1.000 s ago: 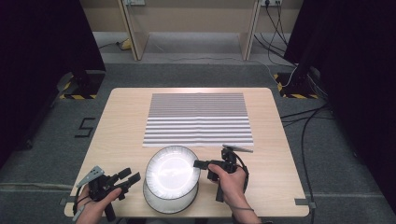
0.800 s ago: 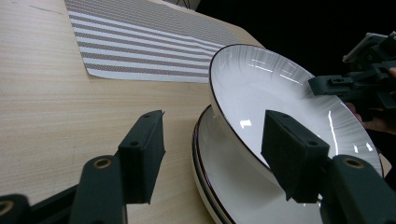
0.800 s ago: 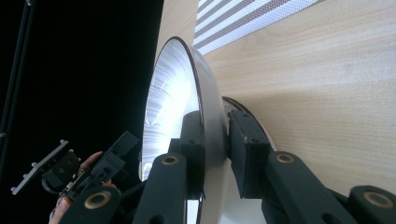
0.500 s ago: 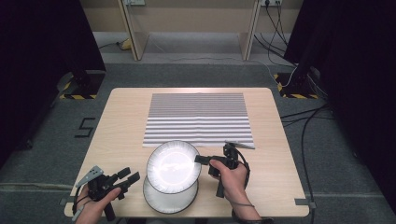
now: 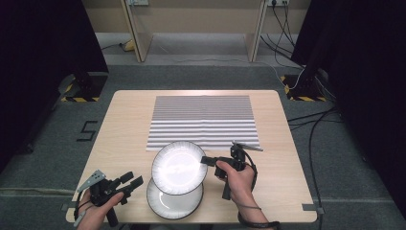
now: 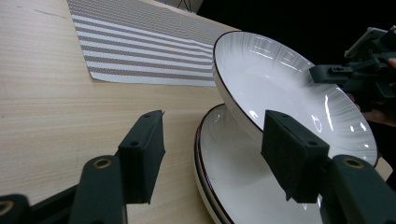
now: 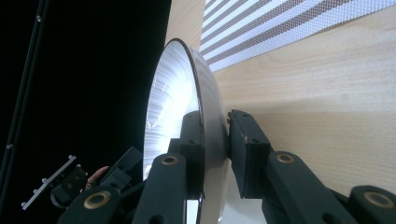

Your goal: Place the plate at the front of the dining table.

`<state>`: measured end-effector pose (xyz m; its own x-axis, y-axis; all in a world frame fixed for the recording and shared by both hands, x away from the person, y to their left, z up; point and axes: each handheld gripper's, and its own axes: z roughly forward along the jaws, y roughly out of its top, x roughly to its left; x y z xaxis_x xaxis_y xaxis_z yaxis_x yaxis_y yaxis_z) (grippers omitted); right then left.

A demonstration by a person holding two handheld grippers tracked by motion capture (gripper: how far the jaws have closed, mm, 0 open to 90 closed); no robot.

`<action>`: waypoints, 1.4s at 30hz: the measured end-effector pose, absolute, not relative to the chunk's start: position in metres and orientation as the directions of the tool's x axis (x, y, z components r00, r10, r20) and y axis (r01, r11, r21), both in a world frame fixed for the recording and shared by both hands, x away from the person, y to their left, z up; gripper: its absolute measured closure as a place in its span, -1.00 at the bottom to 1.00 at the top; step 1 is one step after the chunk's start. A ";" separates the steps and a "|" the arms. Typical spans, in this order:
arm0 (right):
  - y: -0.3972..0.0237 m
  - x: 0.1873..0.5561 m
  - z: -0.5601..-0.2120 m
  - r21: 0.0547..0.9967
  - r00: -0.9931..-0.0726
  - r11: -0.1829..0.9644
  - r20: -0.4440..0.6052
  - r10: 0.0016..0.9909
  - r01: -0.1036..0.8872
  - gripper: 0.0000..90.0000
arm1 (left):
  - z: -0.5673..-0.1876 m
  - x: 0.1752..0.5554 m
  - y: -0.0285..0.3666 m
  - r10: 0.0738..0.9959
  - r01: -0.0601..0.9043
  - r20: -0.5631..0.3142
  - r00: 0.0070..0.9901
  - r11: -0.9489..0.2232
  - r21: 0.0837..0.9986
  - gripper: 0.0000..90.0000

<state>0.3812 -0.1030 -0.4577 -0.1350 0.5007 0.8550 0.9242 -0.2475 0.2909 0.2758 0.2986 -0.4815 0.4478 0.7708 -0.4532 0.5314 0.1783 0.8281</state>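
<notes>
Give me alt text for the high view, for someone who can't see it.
The right gripper holds a white plate by its rim, lifted above the plates stacked near the wooden table's front edge. The left gripper sits open beside the stack; a striped placemat lies beyond.

Bare table (image 5: 124, 124) left of striped mat (image 5: 203, 120), lifted plate (image 5: 178, 166) over plate stack (image 5: 173, 203) blocking the near middle
</notes>
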 end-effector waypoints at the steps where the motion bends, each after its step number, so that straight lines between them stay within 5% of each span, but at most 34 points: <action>1: -0.103 0.382 -0.456 0.289 -0.134 -0.249 0.857 0.498 0.924 0.69 | -0.481 0.276 0.299 0.770 0.531 -0.454 0.448 0.179 0.828 -0.14; 42: -0.104 0.408 -0.441 0.314 -0.138 -0.276 0.849 0.511 0.909 0.68 | -0.482 0.277 0.298 0.769 0.532 -0.455 0.450 0.179 0.828 -0.14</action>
